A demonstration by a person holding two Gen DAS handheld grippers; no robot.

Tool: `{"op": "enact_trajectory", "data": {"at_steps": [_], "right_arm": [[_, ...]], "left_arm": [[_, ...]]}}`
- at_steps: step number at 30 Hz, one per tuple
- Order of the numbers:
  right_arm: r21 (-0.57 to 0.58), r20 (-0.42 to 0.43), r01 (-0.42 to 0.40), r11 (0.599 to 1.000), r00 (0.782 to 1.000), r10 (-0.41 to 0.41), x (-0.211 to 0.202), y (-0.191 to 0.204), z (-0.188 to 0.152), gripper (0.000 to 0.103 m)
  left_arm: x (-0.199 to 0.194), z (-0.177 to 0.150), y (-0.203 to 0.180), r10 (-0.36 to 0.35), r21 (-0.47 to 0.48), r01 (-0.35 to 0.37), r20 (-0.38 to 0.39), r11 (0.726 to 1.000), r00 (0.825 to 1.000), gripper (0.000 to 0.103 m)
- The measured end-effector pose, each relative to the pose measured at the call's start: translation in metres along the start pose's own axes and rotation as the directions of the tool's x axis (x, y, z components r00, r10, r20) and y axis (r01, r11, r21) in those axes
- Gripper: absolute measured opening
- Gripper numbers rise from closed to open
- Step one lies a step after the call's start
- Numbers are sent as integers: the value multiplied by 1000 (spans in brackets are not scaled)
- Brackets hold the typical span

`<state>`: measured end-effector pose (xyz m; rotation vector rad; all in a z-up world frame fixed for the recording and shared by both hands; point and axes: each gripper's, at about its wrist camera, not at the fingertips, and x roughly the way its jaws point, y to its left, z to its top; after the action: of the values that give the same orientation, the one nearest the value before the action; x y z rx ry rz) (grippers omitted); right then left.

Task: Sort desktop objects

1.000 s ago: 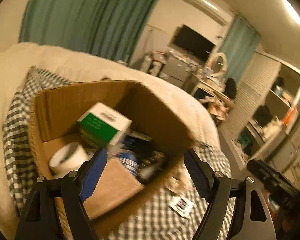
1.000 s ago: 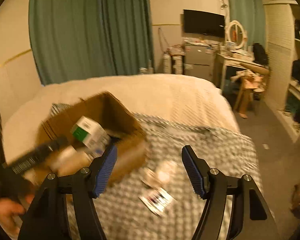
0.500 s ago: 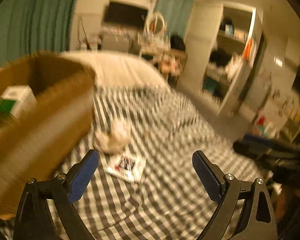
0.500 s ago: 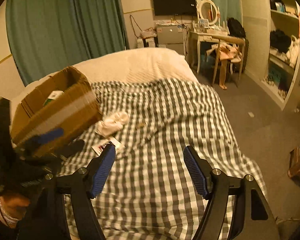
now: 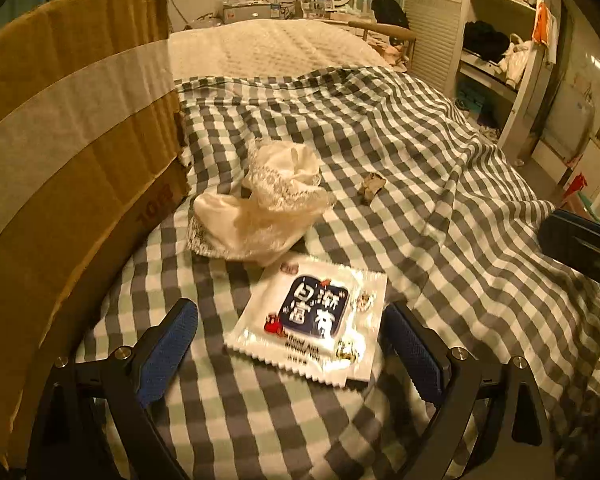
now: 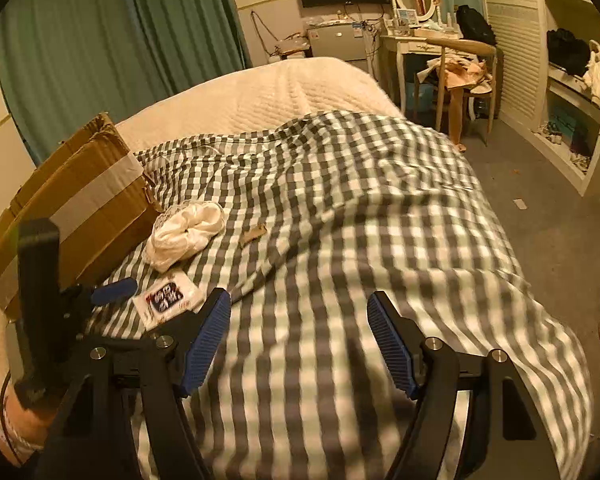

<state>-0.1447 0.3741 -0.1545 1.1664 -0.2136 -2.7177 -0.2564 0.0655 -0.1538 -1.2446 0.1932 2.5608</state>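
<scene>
the left tongs point(image 5: 290, 334), spread apart and empty, straddle the white sachet point(image 5: 312, 320) near the cardboard box point(image 5: 60, 152); closing on it comes next.

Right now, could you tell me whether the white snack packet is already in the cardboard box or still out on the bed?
Out. The packet lies flat on the checked blanket, beside the box.

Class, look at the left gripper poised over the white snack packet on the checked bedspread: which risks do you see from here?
1. The white snack packet lies flat on the soft checked bedspread, so the open left gripper may pinch fabric too.
2. The glossy packet could slip from its fingers.
3. The white lace cloth lies just beyond the packet and might snag.
</scene>
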Motion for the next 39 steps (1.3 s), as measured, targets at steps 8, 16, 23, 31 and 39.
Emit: {"op": "enact_trajectory", "data": {"at_steps": [8,16,23,31,39], "right_arm": [[-8,-16,-15,1000,1000,15,30,23,3,71],[-41,-32,13,999,999,-14,30,38,4,71],[-95,-3,-37,995,999,37,28,64,16,71],[-71,-64,-182,981,982,177,91,98,45,72],[-122,-140,-140,983,983,122,112,109,33,23]], "left_arm": [[0,5,3,-45,9,45,9,999,999,39],[-5,7,12,-108,-79,107,-12,991,994,13],[-49,-2,42,-65,-248,77,60,966,996,9],[-38,-2,61,19,-331,-2,50,944,999,9],[-24,0,48,1,-268,14,55,963,998,9]]}}
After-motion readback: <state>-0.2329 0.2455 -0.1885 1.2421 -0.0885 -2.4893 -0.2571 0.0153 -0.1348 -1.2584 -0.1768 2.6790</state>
